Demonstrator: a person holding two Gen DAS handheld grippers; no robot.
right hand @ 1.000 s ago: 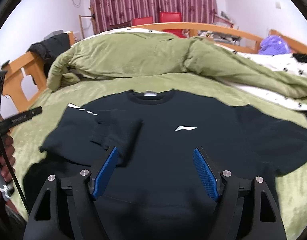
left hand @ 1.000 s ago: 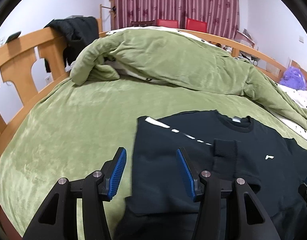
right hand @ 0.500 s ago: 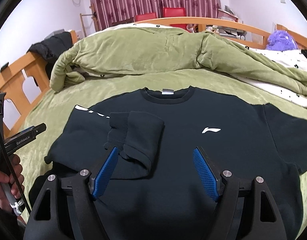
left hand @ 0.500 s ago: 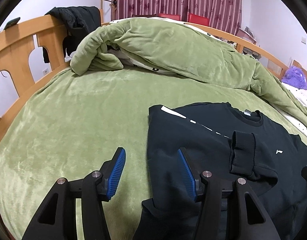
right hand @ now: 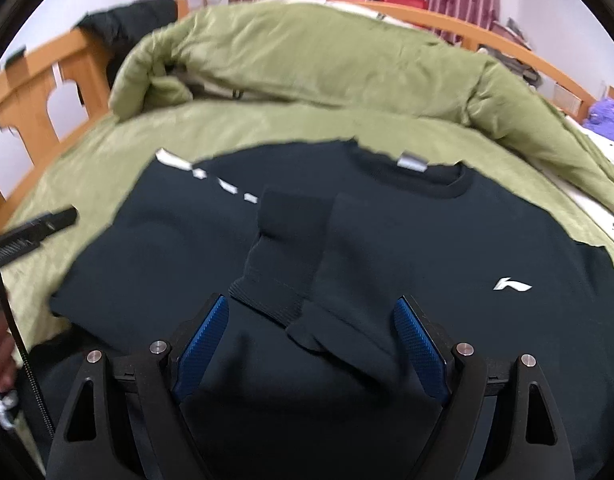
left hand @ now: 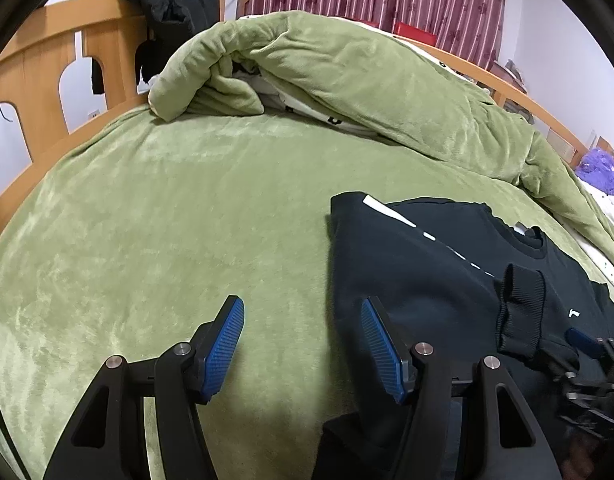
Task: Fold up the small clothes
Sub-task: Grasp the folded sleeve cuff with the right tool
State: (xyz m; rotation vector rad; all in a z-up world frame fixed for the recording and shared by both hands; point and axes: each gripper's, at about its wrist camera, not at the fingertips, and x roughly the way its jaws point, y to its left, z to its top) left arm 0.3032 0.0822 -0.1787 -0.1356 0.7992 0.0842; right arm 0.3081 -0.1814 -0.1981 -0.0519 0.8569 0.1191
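A black sweatshirt [right hand: 407, 248] with a small white chest logo lies flat on the green bed cover. Its left sleeve is folded in over the chest, with the ribbed cuff [right hand: 275, 280] just ahead of my right gripper [right hand: 313, 344], which is open and empty above the lower body of the shirt. In the left wrist view the sweatshirt [left hand: 419, 276] lies to the right. My left gripper [left hand: 303, 348] is open and empty, straddling the shirt's left folded edge, with one finger over the bed cover.
A bunched green duvet [left hand: 347, 72] lies across the back of the bed. A wooden bed frame [left hand: 39, 68] with a black garment [left hand: 167, 4] hung on it stands at the left. Open green bed cover [left hand: 167, 208] lies to the shirt's left.
Both grippers have moved left and forward. The shirt now sits further right in the left wrist view. The folded sleeve cuff is now right in front of my right gripper.
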